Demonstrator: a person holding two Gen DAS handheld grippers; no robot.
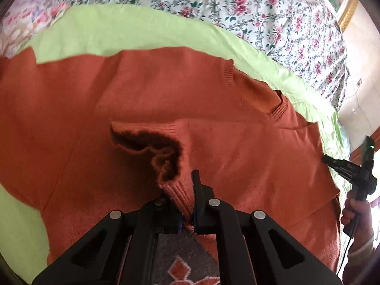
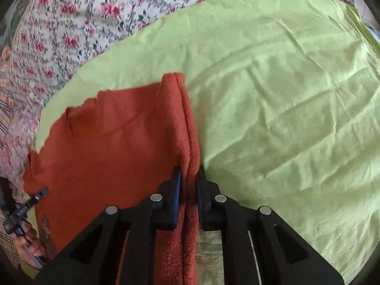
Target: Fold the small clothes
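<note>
Left wrist view: black left gripper [image 1: 187, 190] fills the bottom, jaws clenched on a ribbed cuff [image 1: 179, 194] of the rust-orange knit sweater [image 1: 166, 90]. Cuff's dark opening gapes just above the fingers. Sweater lies spread across a light green sheet [image 1: 99, 30], ribbed neckline [image 1: 280, 109] toward the right. Floral bedcover [image 1: 261, 7] lies beyond the sheet. Patterned grey-and-orange rug [image 1: 182, 263] shows between the gripper's arms. Far right edge: person's right hand [image 1: 356, 216] holding the other gripper's handle, its tip at the sweater's side.

Right wrist view: right gripper [image 2: 189, 180] at bottom centre, jaws grasping a doubled-over edge of the sweater [image 2: 106, 142]; fabric ridge [image 2: 182, 118] runs up from between the fingers. Rest of the sweater lies flat to the left on the green sheet [image 2: 285, 95], which is bare and wrinkled on the right. Floral bedcover [image 2: 71, 23] upper left. Left hand [image 2: 28, 239] with its gripper at the far left edge.
</note>
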